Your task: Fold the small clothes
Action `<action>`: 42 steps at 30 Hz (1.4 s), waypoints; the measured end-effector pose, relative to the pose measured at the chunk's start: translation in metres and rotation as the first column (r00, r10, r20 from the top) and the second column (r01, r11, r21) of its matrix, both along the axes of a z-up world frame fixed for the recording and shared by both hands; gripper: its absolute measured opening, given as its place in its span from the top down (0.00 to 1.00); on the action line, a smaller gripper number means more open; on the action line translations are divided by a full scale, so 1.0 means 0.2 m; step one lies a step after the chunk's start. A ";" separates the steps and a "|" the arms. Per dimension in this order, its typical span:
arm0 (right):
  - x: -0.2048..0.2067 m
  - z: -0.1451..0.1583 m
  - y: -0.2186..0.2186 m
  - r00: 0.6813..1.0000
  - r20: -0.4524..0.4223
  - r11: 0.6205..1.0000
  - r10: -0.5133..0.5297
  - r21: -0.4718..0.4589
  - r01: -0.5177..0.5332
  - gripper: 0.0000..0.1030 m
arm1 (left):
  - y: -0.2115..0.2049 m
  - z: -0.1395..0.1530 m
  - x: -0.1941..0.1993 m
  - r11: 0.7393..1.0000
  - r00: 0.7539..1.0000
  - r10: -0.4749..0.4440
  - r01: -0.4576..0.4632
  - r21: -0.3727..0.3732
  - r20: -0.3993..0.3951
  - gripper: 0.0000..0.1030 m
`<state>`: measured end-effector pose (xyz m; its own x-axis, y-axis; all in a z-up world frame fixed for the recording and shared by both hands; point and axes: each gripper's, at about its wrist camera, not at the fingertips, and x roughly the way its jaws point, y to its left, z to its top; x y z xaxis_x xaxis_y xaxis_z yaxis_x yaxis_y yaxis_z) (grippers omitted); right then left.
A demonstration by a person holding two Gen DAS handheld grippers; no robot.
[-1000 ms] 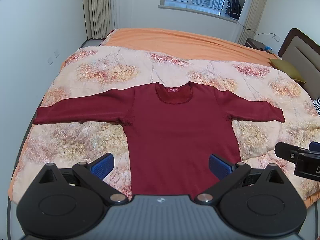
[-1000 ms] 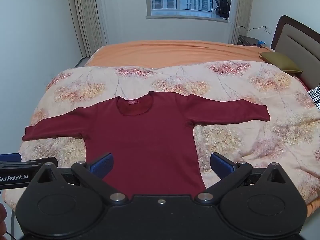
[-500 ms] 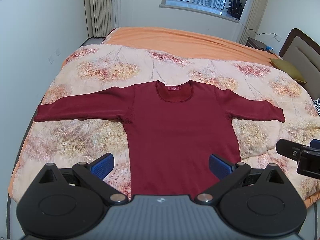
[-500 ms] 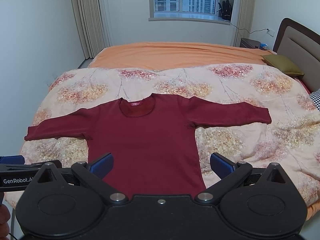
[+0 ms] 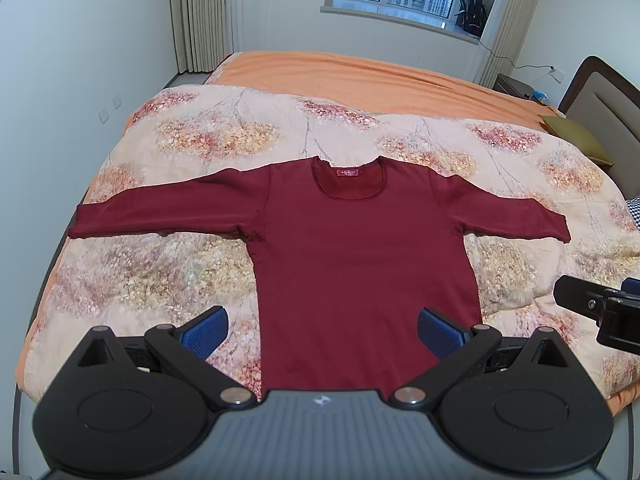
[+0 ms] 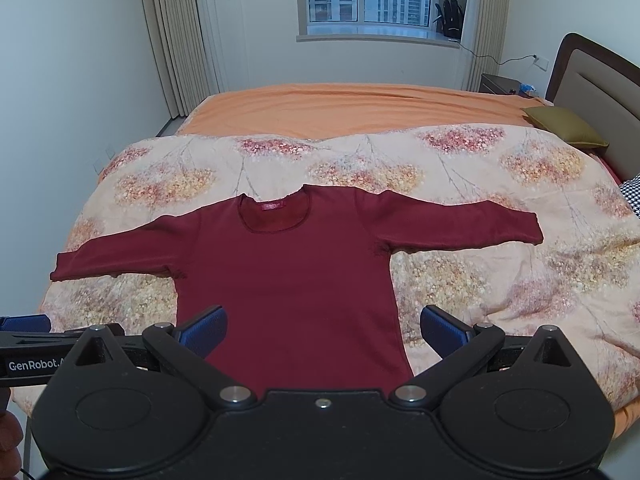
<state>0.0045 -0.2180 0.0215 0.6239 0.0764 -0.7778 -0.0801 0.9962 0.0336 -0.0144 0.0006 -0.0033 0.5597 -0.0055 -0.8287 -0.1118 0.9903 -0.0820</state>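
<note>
So far nothing was folded: the shirt (image 5: 360,256) lay flat on the quilt (image 5: 160,264), sleeves spread wide. Both the left gripper (image 5: 320,330) and right gripper (image 6: 322,328) hovered above its hem, fingers wide apart and empty; every fold remained.

Both cams tilted up; shirt (image 5: 360,264) sits lower.

Bed (image 6: 360,108) has an orange sheet, a floral quilt (image 6: 460,280) over the near half, red shirt (image 6: 288,280) flat on top.
</note>
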 end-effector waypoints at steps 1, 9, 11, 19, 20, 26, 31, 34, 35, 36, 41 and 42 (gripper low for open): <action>0.00 0.00 0.00 1.000 0.000 1.000 0.000 0.000 0.000 0.01 | 0.00 0.00 0.00 1.000 1.000 0.000 0.000 0.001 0.000 0.00; -0.01 0.00 0.00 1.000 0.003 1.000 -0.001 0.001 0.001 0.01 | 0.01 0.00 -0.01 1.000 1.000 0.000 0.000 -0.006 -0.002 0.00; -0.01 0.00 0.00 1.000 0.004 1.000 -0.001 0.001 0.001 0.01 | 0.01 0.00 -0.01 1.000 1.000 0.000 0.000 -0.007 -0.001 0.00; -0.03 0.03 0.01 1.000 0.014 1.000 -0.004 -0.004 0.004 0.01 | 0.03 0.01 -0.02 1.000 1.000 -0.001 0.001 -0.017 0.004 0.00; -0.03 0.03 0.01 1.000 0.015 1.000 -0.004 -0.005 0.004 0.01 | 0.03 0.01 -0.02 1.000 1.000 -0.001 0.001 -0.020 0.005 0.00; -0.06 0.06 0.03 1.000 0.031 1.000 -0.003 -0.011 0.003 0.01 | 0.04 0.02 -0.03 0.999 1.000 -0.006 0.007 -0.033 0.016 0.00; -0.07 0.09 0.02 0.999 0.036 1.000 -0.023 0.014 0.022 0.01 | 0.05 0.04 -0.05 0.999 0.999 -0.009 0.010 -0.035 0.045 0.00; -0.08 0.11 0.03 0.999 0.046 1.000 -0.023 0.016 0.022 0.01 | 0.05 0.04 -0.06 1.000 0.998 -0.010 0.012 -0.027 0.057 0.00; -0.09 0.11 0.04 0.998 0.054 1.000 -0.022 0.015 0.022 0.01 | 0.05 0.04 -0.07 1.000 0.998 -0.009 0.010 -0.029 0.058 0.00; -0.10 0.12 0.04 0.998 0.062 1.000 -0.021 0.015 0.020 0.01 | 0.06 0.04 -0.08 0.999 0.998 -0.008 0.010 -0.033 0.061 0.00; -0.13 0.15 0.06 0.993 0.113 0.999 -0.020 0.033 0.016 0.00 | 0.09 0.02 -0.11 0.997 0.998 -0.007 0.012 -0.072 0.067 0.00; -0.14 0.15 0.06 0.993 0.121 0.999 -0.016 0.037 0.011 0.00 | 0.09 0.02 -0.11 0.996 0.997 -0.003 0.009 -0.085 0.071 0.00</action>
